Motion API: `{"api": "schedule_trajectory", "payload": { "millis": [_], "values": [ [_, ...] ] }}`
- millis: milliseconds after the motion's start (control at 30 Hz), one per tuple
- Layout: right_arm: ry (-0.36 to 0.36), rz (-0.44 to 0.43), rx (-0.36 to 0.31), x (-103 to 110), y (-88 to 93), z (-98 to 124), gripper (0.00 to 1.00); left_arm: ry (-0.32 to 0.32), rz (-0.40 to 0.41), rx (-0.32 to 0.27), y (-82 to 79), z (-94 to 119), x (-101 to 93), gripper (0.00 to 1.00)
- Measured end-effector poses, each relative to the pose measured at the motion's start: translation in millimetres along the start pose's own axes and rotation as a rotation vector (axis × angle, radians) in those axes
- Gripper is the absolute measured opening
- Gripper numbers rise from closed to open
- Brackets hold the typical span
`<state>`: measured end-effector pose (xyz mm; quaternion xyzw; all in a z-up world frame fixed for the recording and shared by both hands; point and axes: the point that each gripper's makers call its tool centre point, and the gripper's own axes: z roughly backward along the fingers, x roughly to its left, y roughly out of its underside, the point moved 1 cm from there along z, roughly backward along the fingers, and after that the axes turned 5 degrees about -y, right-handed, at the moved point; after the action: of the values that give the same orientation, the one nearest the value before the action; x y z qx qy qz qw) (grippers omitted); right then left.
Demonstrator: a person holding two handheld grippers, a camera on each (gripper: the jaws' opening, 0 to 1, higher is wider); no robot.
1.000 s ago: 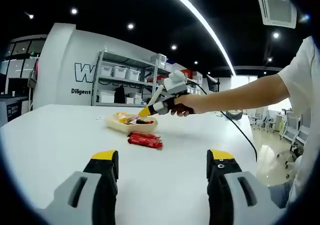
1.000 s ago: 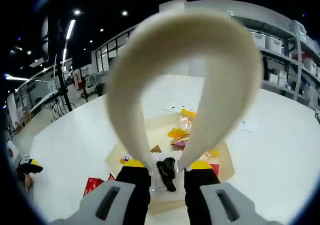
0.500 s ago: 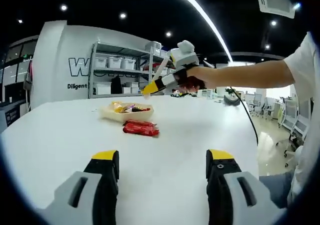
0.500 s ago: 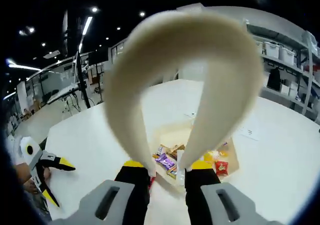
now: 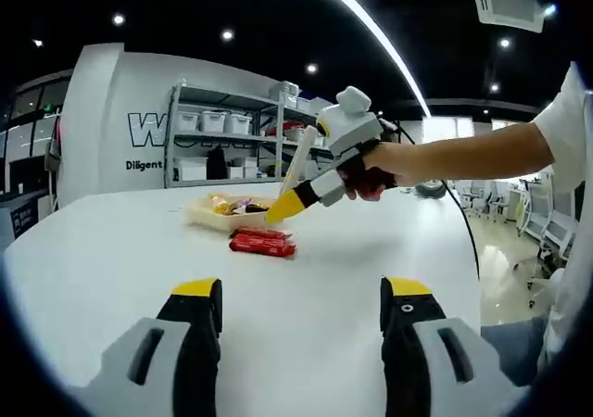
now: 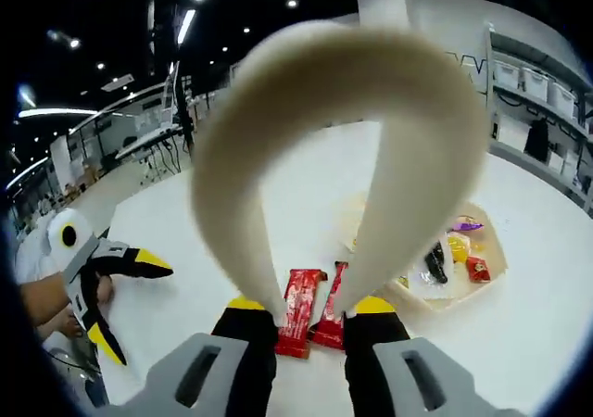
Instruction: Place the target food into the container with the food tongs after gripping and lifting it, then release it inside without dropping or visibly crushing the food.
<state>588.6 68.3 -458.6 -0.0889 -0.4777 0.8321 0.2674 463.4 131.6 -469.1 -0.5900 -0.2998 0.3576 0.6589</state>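
In the right gripper view the left gripper (image 6: 125,296) is sitting wide open at the far left. The right gripper (image 6: 301,313) is clamping the cream food tongs (image 6: 324,130) and hovering over two red snack bars (image 6: 313,309) on the white table (image 6: 204,222). Further right, the tray (image 6: 496,250) is holding assorted wrapped snacks.
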Motion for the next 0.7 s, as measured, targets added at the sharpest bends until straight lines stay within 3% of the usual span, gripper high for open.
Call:
{"api": "schedule_trajectory", "payload": {
  "millis": [333, 700],
  "values": [
    [0.019, -0.011, 0.02, 7.5, 1.3, -16.4, 0.24, -0.008, -0.023, -0.015, -2.0, 1.2, 0.0, 0.66],
    [0.062, -0.009, 0.07, -3.5, 10.0, -30.7, 0.25, -0.008, -0.017, -0.018, -2.4, 0.6, 0.9, 0.65]
  ]
}}
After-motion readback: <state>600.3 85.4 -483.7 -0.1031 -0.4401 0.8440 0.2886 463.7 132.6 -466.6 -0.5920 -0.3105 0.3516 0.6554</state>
